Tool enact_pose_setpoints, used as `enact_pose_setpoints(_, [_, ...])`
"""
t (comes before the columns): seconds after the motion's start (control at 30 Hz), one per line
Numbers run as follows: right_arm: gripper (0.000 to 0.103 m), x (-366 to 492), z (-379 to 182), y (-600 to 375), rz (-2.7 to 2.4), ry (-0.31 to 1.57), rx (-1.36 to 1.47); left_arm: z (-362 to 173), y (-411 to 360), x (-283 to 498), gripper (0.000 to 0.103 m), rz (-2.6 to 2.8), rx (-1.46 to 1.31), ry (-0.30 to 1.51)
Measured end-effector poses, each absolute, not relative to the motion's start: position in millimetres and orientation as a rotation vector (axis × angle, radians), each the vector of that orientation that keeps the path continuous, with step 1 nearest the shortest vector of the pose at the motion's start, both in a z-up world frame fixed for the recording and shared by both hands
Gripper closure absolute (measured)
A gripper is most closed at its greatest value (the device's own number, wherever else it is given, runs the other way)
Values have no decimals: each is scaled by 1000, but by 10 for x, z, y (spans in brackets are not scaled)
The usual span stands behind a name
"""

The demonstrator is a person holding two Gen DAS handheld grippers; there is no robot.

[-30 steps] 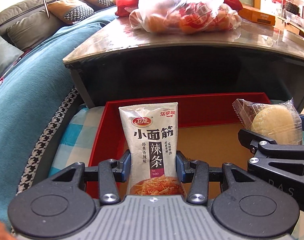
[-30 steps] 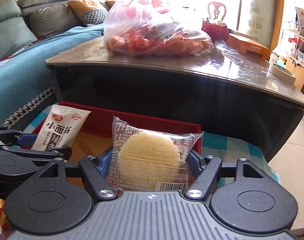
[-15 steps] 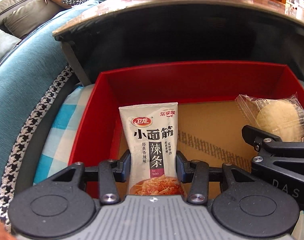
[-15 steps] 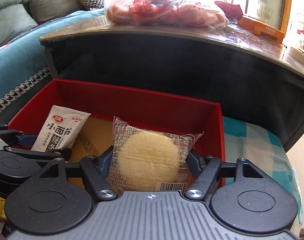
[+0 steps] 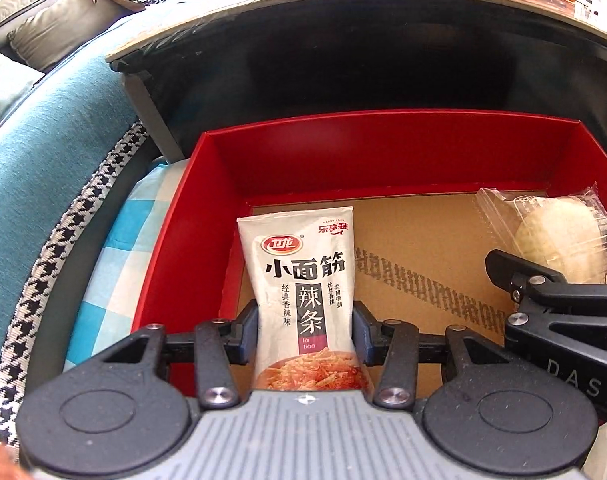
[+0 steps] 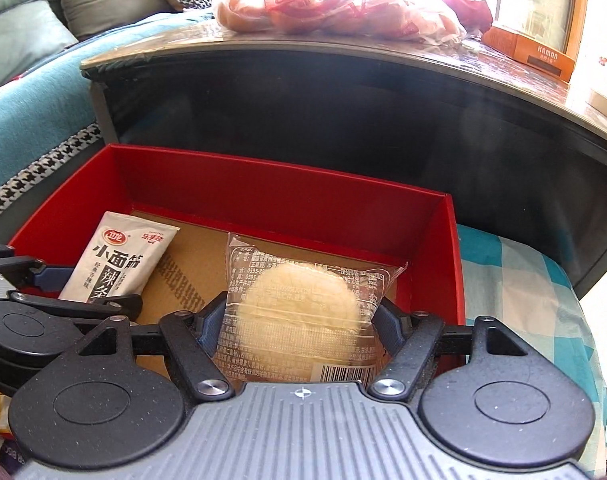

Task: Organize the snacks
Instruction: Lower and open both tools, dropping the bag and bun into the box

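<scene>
A red box (image 5: 383, 120) with a cardboard floor lies below both grippers. My left gripper (image 5: 305, 332) has a white spicy-strip packet (image 5: 303, 272) upright between its pads over the box's left side. Its jaws are opening, and the pads still touch the packet's edges. My right gripper (image 6: 301, 328) has a clear-wrapped round pastry (image 6: 303, 304) between its pads over the box's right side (image 6: 447, 260). Its jaws are easing open too, and the pastry looks blurred. Each view also catches the other side: the right gripper (image 5: 543, 292) with the pastry (image 5: 559, 240), and the left gripper (image 6: 75, 288) with the packet (image 6: 119, 260).
A dark coffee table (image 6: 343, 100) rises right behind the box, with a plastic bag of snacks (image 6: 343, 8) and an orange carton (image 6: 535, 52) on top. The box sits on a blue checked cloth (image 5: 115, 248). A sofa under a teal blanket (image 5: 43, 160) is at the left.
Both grippers sank with their snacks from the table's height down into the red box. The box's walls now surround them. The pastry has turned blurry.
</scene>
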State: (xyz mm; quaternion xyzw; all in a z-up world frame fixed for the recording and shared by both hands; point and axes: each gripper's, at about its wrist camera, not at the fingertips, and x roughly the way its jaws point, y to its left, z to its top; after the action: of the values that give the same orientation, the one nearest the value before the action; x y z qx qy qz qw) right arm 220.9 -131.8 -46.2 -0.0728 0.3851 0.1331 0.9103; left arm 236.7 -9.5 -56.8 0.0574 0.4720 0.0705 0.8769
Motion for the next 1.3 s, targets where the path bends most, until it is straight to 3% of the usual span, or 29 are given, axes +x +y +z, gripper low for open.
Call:
enact_pose_setpoints(0.57, [21,2183,-409,-1355,272,788,-125,-470,-73,2350,13,153,133,969])
enact_pose_setpoints(1.3, [17,1818,1,-1396,254,730,-144,-25,-81,1874,9,116,111,897])
